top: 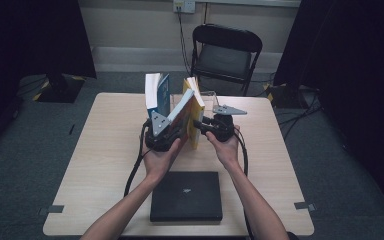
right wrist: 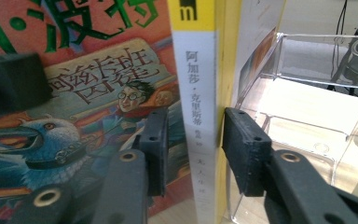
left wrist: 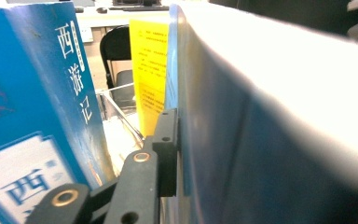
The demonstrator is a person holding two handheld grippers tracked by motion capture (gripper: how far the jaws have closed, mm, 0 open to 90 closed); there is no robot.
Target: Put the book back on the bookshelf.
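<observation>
An illustrated book (top: 182, 112) tilts over the table, and my left gripper (top: 167, 131) is shut on its lower edge. One of its fingers (left wrist: 165, 149) lies flat against the cover (left wrist: 261, 116); the other is hidden behind the book. A yellow book (top: 196, 135) stands upright just right of it. My right gripper (right wrist: 193, 144) is open with the yellow book's white spine (right wrist: 198, 93) between its jaws and a small gap on the left side. A blue book (top: 160, 95) stands at the left, also visible close up (left wrist: 37, 93).
A clear acrylic book stand (right wrist: 307, 107) sits behind the books at the table's far side. A flat black case (top: 186, 196) lies near the front edge between the forearms. A black folding chair (top: 225, 52) stands beyond the table.
</observation>
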